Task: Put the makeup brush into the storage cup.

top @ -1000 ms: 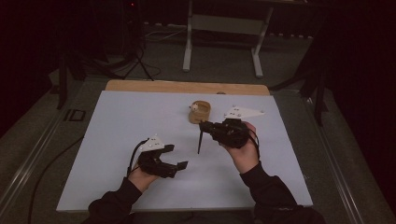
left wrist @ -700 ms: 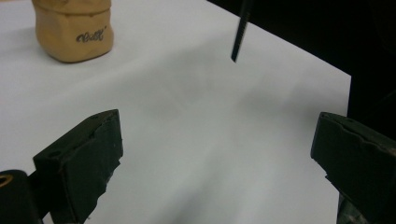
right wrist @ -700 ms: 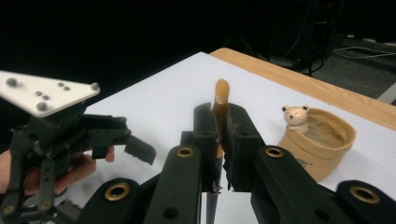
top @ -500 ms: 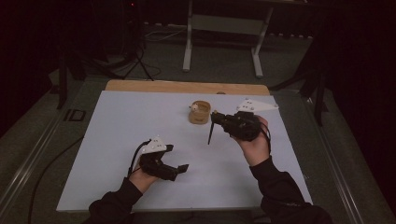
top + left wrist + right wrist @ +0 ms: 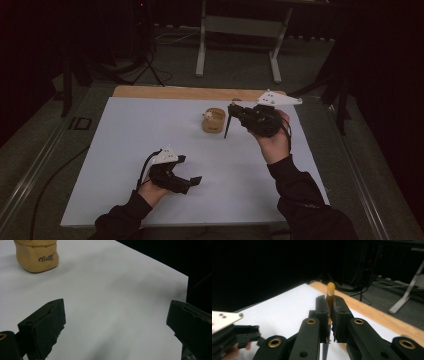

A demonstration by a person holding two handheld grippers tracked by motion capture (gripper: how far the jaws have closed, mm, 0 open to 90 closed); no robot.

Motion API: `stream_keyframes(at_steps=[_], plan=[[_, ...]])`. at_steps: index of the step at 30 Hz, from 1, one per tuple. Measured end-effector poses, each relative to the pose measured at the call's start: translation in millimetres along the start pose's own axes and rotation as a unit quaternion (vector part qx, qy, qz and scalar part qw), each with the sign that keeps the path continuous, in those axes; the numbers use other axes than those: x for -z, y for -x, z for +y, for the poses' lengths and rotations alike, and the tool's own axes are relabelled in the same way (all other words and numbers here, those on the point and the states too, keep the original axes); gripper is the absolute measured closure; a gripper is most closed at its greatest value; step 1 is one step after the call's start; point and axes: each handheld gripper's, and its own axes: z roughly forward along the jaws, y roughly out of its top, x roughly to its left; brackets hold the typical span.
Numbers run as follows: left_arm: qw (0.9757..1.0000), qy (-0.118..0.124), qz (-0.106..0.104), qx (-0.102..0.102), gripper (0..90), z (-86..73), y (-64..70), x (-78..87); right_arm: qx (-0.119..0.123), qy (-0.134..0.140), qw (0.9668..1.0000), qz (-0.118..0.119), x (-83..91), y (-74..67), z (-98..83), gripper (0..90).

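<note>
Thin stick-like tool (image 5: 329, 298) is clamped between the right gripper (image 5: 231, 110) jaws, held in the air over the far right part of the table (image 5: 130, 135), just right of the tan cup (image 5: 212, 120). In the high view it reads as a dark sliver hanging down from the jaws, lower tip close to the sheet; type of tool can't be made out there. Right gripper view gives more: a rounded orange-tan end poking up past the pads, dark shaft running down between them, bottom end cut off by the frame. Cup contents not resolvable from above; a small pale bit shows at its rim. Left gripper view shows the cup's side with a grey script word, too blurred to read, cup top cropped. Left gripper (image 5: 192, 182) sits low at the near left, jaws spread wide with nothing between them, having just finished opening. Both forearms in dark sleeves, cut off at the bottom edge.
</note>
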Motion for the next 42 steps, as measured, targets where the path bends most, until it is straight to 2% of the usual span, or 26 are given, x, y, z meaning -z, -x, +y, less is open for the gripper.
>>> stream_keyframes(at_steps=[6, 10, 14, 25, 33, 42], plan=[[0.9999, 0.006, 0.003, -0.008, 3.2, 0.2, 2.2, 0.7, 0.003, 0.012, 0.9999, -0.008, -1.1, 4.7, 9.3, 84.2], [1.0000, 0.006, 0.000, -0.007, 3.3, -0.4, 3.2, 0.1, 0.002, 0.018, 0.9997, -0.015, -3.2, 10.3, 17.1, 84.2], [0.9998, 0.003, 0.007, -0.016, 3.3, -0.6, 4.3, -0.2, 0.001, 0.026, 0.9994, -0.022, -6.4, 17.0, 25.6, 84.2], [0.9998, 0.006, 0.008, -0.016, 3.3, -1.0, 3.9, 1.3, 0.000, 0.032, 0.9986, -0.043, -18.7, 35.2, 41.0, 84.2], [0.9998, 0.003, 0.007, -0.018, 3.3, -1.4, 4.4, 1.5, -0.001, 0.033, 0.9977, -0.060, -34.0, 50.3, 44.9, 84.1], [0.9998, 0.003, 0.005, -0.019, 3.3, -2.1, 4.9, 1.4, -0.003, 0.020, 0.9974, -0.069, -61.7, 63.1, 33.8, 84.1]])
